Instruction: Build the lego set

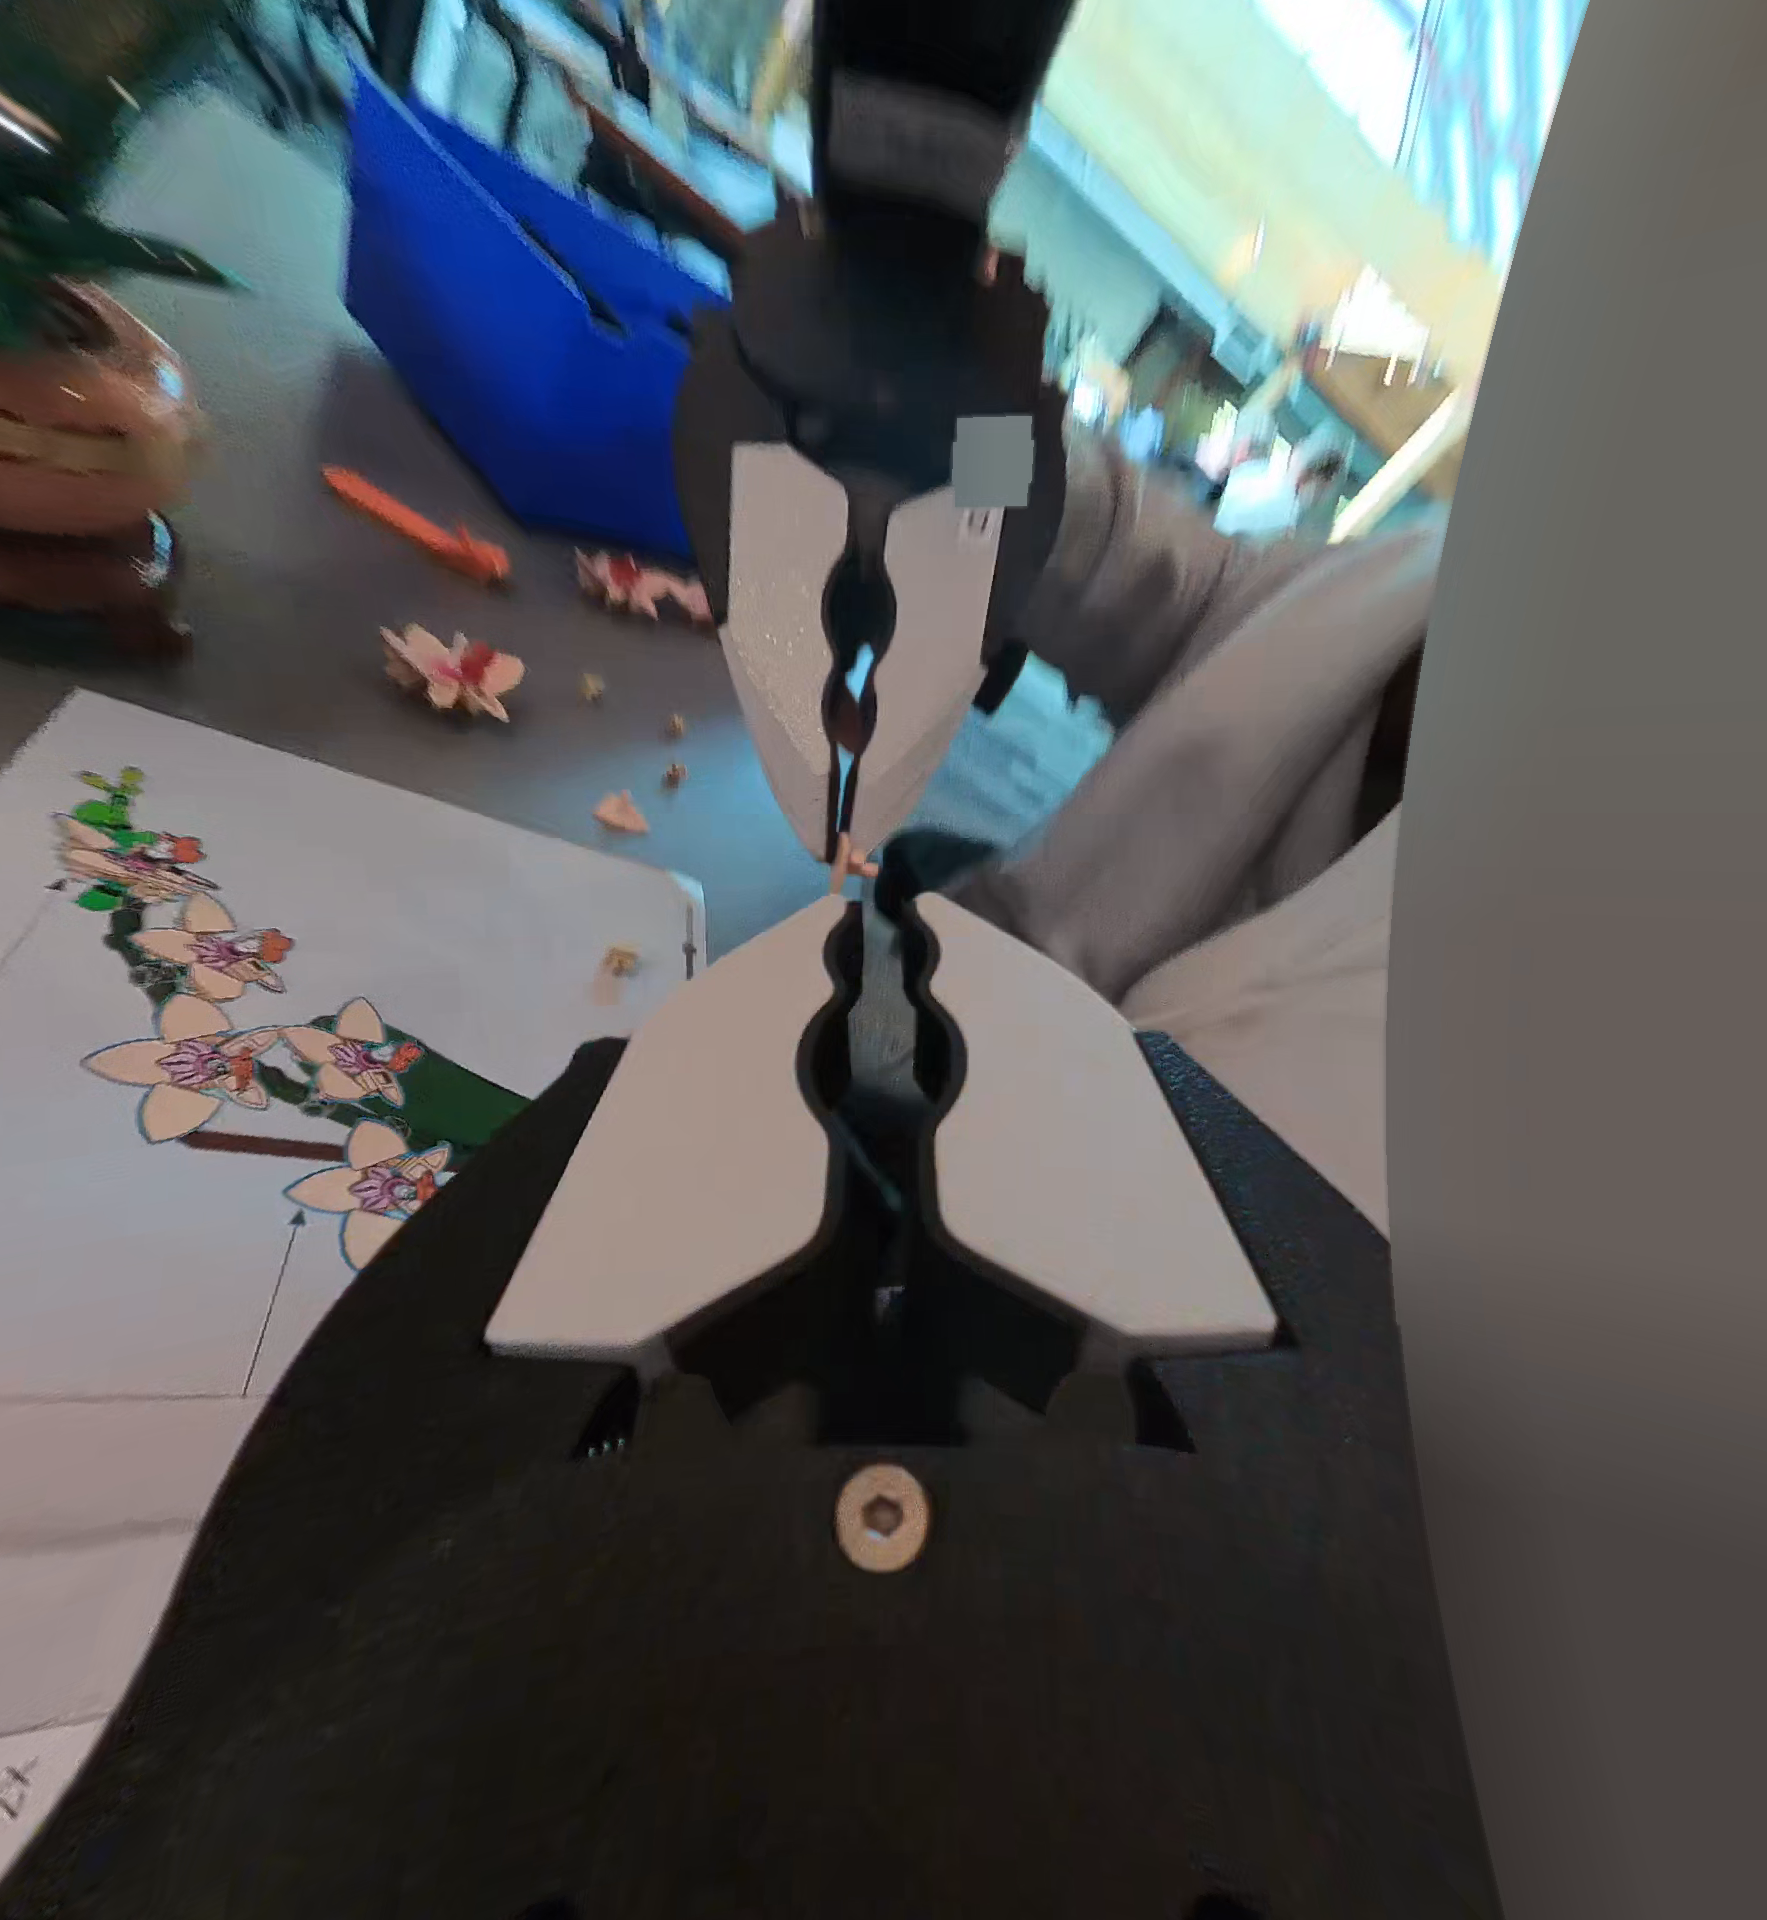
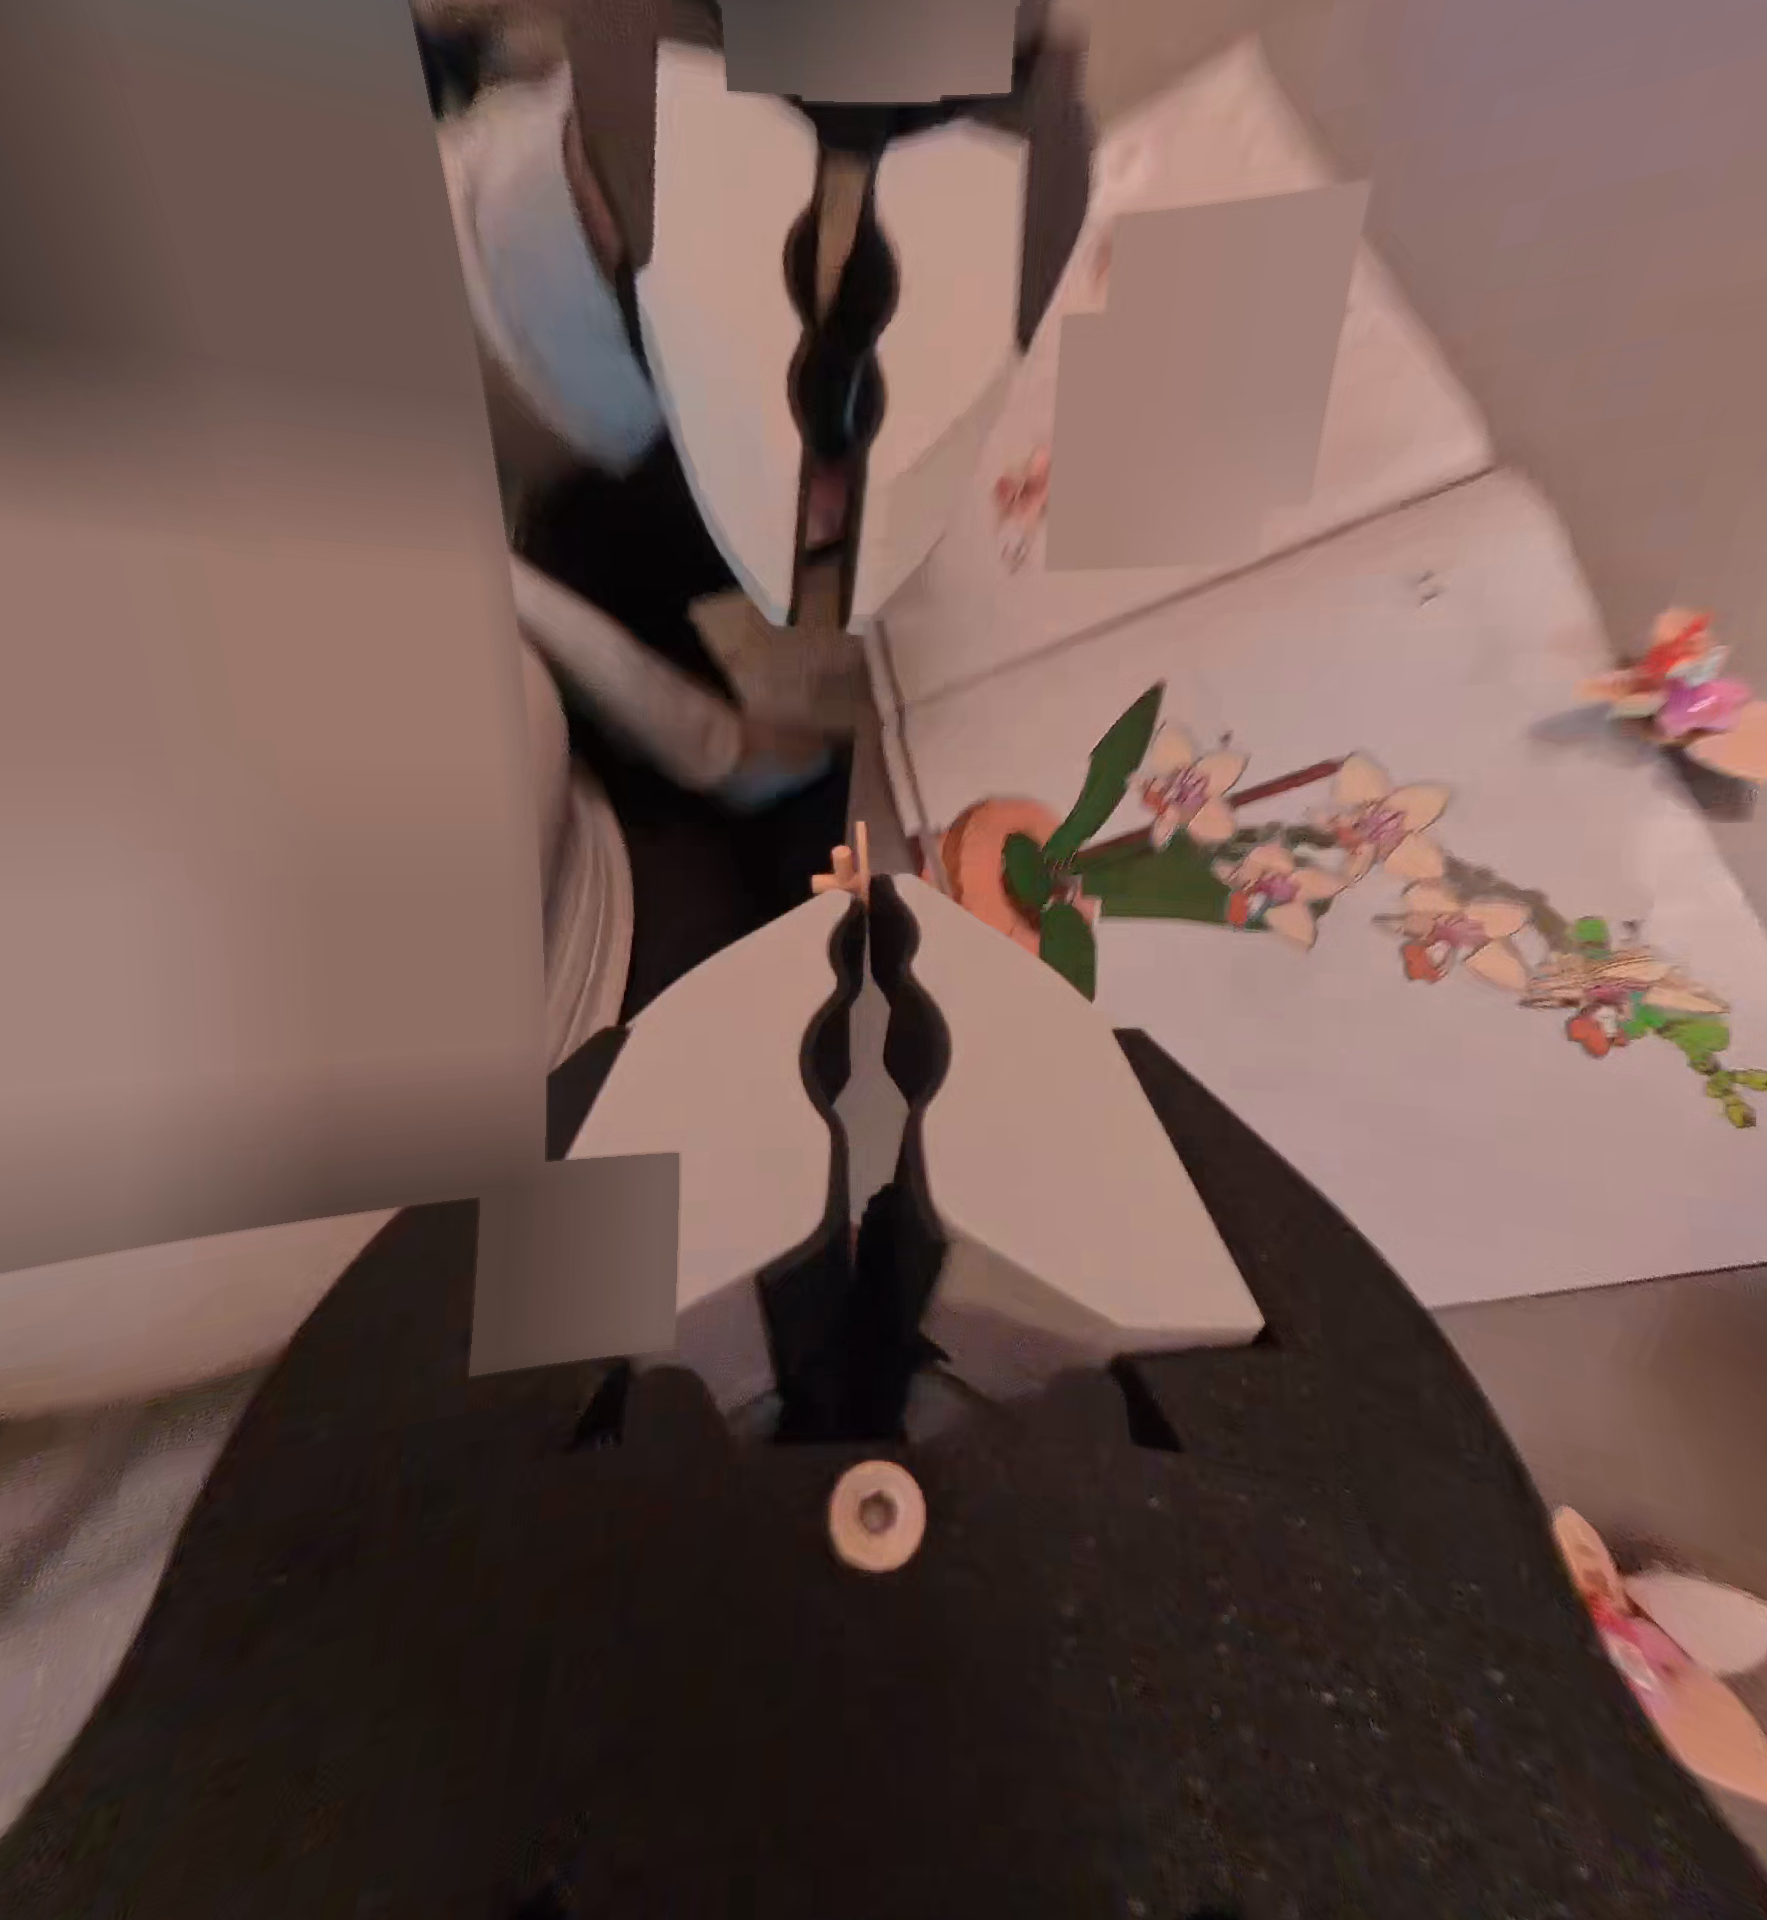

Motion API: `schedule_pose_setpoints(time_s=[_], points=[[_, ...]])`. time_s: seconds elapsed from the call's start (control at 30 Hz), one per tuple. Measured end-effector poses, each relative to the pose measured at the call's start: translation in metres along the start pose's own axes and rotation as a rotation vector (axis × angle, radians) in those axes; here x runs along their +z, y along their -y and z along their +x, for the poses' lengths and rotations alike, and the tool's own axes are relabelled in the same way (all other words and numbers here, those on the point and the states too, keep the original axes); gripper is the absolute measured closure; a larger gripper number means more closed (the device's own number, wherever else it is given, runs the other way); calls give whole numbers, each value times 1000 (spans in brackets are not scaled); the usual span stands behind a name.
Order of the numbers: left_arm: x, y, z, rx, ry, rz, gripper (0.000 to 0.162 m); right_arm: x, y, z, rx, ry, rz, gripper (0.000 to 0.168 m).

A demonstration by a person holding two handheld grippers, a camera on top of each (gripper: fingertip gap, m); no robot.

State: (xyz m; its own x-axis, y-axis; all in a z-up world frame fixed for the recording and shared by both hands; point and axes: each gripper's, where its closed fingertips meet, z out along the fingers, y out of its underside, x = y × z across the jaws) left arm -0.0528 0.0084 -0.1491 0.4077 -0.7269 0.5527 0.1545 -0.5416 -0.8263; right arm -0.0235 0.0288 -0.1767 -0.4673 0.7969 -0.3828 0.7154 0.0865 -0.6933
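Note:
In the left wrist view my left gripper (image 1: 884,902) has its jaws nearly closed on a small dark piece (image 1: 918,864) that sticks out at the tips. My right gripper (image 1: 843,844) comes in from above, tip to tip with it, shut on a tiny tan Lego piece (image 1: 855,864). In the right wrist view my right gripper (image 2: 868,896) pinches that tan pronged piece (image 2: 844,871). The left gripper (image 2: 822,615) points down from the top, and what is at its tips is blurred. Both are held above the table's edge.
The open instruction booklet (image 1: 391,935) with an orchid picture lies at left, and shows in the right wrist view (image 2: 1326,1143). Built flowers (image 1: 453,670) (image 2: 1689,707) (image 2: 1668,1662), an orange separator tool (image 1: 411,520), small loose bits, a blue box (image 1: 515,343) and a brown pot (image 1: 37,436) are on the table. A person's grey clothing (image 1: 1222,779) is close at right.

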Motion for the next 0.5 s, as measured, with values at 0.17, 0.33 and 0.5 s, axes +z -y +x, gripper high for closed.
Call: schedule_pose_setpoints(time_s=[0.17,0.33,0.5], points=[[28,-22,2,56,-17,-246,157,3,-10,-15,-78,51,-238,168],[38,-27,6,50,-53,-249,156,7,-10,-18,-103,47,-282,168],[39,-31,3,72,-35,-222,161,10,-15,-17,-111,42,-315,167]])
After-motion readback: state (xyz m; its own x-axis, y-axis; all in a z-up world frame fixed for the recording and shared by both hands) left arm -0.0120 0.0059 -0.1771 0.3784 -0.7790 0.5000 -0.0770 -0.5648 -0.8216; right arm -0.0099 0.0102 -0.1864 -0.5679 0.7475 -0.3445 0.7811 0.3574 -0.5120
